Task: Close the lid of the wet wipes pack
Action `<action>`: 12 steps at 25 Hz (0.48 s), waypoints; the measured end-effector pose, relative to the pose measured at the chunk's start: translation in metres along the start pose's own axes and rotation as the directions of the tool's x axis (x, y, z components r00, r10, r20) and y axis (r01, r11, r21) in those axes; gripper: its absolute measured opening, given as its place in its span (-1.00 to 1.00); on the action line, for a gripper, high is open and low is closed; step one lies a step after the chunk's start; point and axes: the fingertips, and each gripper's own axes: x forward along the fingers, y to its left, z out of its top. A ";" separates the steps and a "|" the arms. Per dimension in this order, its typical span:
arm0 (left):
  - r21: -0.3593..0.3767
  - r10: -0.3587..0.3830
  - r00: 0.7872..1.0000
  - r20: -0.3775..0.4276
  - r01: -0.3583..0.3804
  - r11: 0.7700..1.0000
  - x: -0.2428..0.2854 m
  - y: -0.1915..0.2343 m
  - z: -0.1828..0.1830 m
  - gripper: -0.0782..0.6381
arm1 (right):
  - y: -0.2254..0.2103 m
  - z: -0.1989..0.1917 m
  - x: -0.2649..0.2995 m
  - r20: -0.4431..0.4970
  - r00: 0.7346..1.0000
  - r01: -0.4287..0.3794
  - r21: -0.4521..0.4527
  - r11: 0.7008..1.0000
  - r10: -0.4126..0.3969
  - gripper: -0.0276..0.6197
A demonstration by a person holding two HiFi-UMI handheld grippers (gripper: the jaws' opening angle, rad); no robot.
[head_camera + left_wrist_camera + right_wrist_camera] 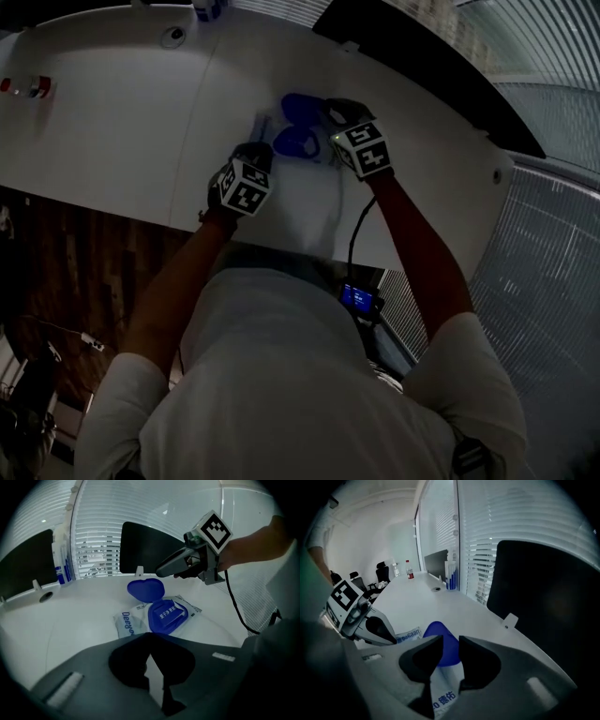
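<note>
Right now I have the wet wipes pack (270, 131) lying flat on the white table (112, 122), in the upper centre of the head view, with both tools close to it. Its blue lid (302, 107) is flipped open and sits above the blue oval opening in that frame. In the left gripper view the pack sits at mid-frame just above my jaws, and the lid (146, 590) stands up behind the opening, tilted back, with white print showing on the blue part inside the rim.

The left gripper (260, 152) comes in from the lower left of the pack in the head view. Its jaws are pressed together at the tips in its own view, with nothing pinched, and I cannot tell from any view whether they touch the pack.

The right gripper (334, 112) is at the pack's right side, near the lid. In its own view the jaws are spread with a clear gap, and the blue lid (440, 641) shows through that gap beyond the tips. The pads are not pressing on it. From the left gripper view the right gripper (161, 571) hangs just above the lid and apart from it.

A dark panel (543, 597) stands at the table's far edge, at the right of the right gripper view.
</note>
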 end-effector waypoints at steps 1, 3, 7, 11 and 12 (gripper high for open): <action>-0.002 -0.005 1.000 -0.007 0.005 1.000 0.002 0.000 -0.001 -0.77 | -0.001 -0.001 0.003 -0.015 1.000 -0.026 0.000 1.000 0.026 -0.60; -0.008 -0.015 1.000 -0.019 0.015 1.000 0.004 -0.001 -0.005 -0.77 | -0.003 -0.004 0.007 -0.042 0.996 -0.077 0.004 0.997 0.077 -0.56; -0.013 -0.027 0.999 -0.033 0.027 1.000 0.009 -0.001 -0.009 -0.78 | -0.010 -0.012 0.018 -0.092 0.981 -0.168 0.026 0.986 0.169 -0.50; -0.018 -0.035 0.999 -0.034 0.035 0.999 0.011 0.000 -0.009 -0.77 | 0.000 -0.022 0.026 -0.133 0.940 -0.307 0.074 0.949 0.314 -0.46; -0.019 -0.037 0.999 -0.035 0.036 0.999 0.011 0.000 -0.009 -0.78 | 0.004 -0.023 0.025 -0.132 0.930 -0.335 0.084 0.939 0.343 -0.46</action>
